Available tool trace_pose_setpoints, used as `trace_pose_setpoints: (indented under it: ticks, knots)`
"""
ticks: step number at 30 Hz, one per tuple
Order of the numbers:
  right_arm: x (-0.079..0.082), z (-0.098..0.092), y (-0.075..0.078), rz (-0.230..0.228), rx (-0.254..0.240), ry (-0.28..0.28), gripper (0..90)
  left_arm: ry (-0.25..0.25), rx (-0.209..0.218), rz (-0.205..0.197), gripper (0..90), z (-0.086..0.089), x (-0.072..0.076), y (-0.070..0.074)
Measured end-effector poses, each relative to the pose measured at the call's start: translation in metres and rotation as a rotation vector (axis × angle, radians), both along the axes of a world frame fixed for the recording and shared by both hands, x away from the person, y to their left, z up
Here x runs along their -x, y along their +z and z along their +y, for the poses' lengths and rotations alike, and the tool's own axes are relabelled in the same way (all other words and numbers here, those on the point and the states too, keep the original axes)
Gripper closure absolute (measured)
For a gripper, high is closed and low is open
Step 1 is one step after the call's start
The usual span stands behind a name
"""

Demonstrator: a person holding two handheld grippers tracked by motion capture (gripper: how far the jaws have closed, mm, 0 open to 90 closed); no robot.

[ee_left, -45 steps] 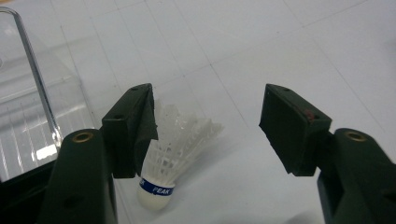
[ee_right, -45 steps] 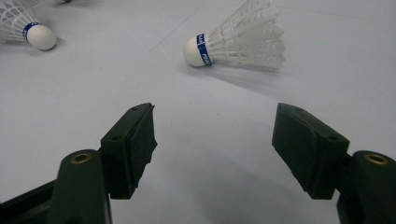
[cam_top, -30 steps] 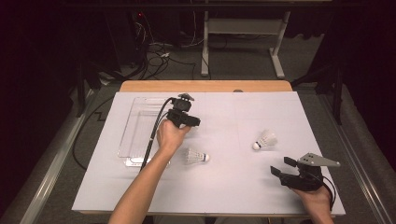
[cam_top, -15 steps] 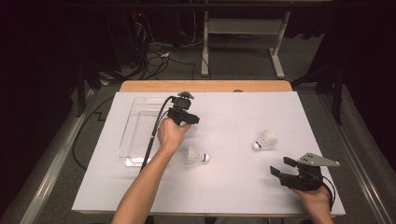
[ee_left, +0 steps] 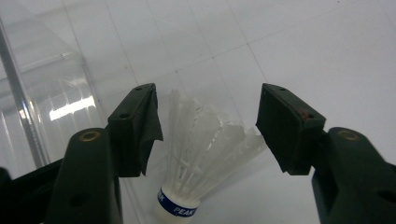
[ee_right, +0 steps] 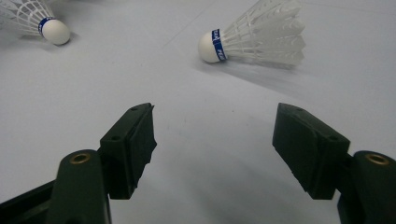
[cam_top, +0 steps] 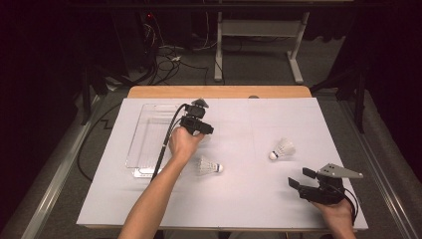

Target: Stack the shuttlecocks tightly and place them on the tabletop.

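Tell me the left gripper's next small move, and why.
Probably close the left gripper further: its fingers, which have just been closing, straddle a shuttlecock beside the clear tray without pressing it yet, so it isn't gripped.

Three white feathered shuttlecocks with blue-banded cork tips are out. One lies on the white table sheet near the middle, a second lies further right, and a third stands between a pair of black jaws. One clear plastic rectangular tray sits at the left. Two black two-jaw grippers are held, one per hand.
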State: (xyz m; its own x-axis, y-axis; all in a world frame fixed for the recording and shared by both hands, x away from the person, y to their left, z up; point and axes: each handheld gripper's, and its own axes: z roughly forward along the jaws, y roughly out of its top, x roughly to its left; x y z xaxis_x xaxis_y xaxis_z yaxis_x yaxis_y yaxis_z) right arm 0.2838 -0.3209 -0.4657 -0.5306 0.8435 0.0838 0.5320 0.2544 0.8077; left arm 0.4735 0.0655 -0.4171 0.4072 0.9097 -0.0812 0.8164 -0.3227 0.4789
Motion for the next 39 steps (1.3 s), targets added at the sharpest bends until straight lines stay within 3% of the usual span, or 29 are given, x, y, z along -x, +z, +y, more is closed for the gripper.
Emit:
trace_pose_setpoints:
  ticks: [3,5,11,17,20,22,25,27,33,39]
  knots:
    - [-0.001,0.0,0.0,0.001,0.002,0.003,30.0,-0.003,0.0,0.021,39.5,0.001,0.0,-0.001]
    - [-0.001,-0.001,-0.001,0.006,-0.001,0.002,30.0,-0.003,-0.005,0.009,39.6,0.002,0.001,0.0]
    - [-0.001,0.0,-0.001,0.004,0.003,0.004,30.0,-0.001,-0.008,0.028,43.1,0.003,0.0,0.0]
    - [0.0,0.0,0.0,0.0,0.002,-0.001,30.0,-0.013,-0.037,0.038,55.6,0.004,0.002,-0.001]
    - [0.002,0.0,0.001,-0.01,-0.002,0.004,30.0,-0.017,-0.02,0.05,62.3,0.004,-0.001,0.001]
    - [0.0,-0.002,0.0,0.005,-0.032,-0.003,29.9,-0.032,-0.019,0.057,69.3,0.003,-0.001,0.0]
    - [-0.004,-0.003,-0.003,0.045,-0.068,-0.007,29.5,-0.042,-0.052,0.082,77.0,0.005,-0.006,0.0]
    - [-0.005,0.0,-0.004,0.044,-0.053,0.009,29.6,-0.047,-0.051,0.093,80.8,0.006,-0.011,0.0]
    - [-0.005,0.002,-0.004,0.056,-0.031,0.012,29.5,-0.07,-0.042,0.113,87.3,0.006,-0.015,0.001]
    - [-0.002,0.0,-0.003,0.045,-0.038,-0.003,29.6,-0.095,-0.038,0.085,88.2,0.001,-0.009,0.005]
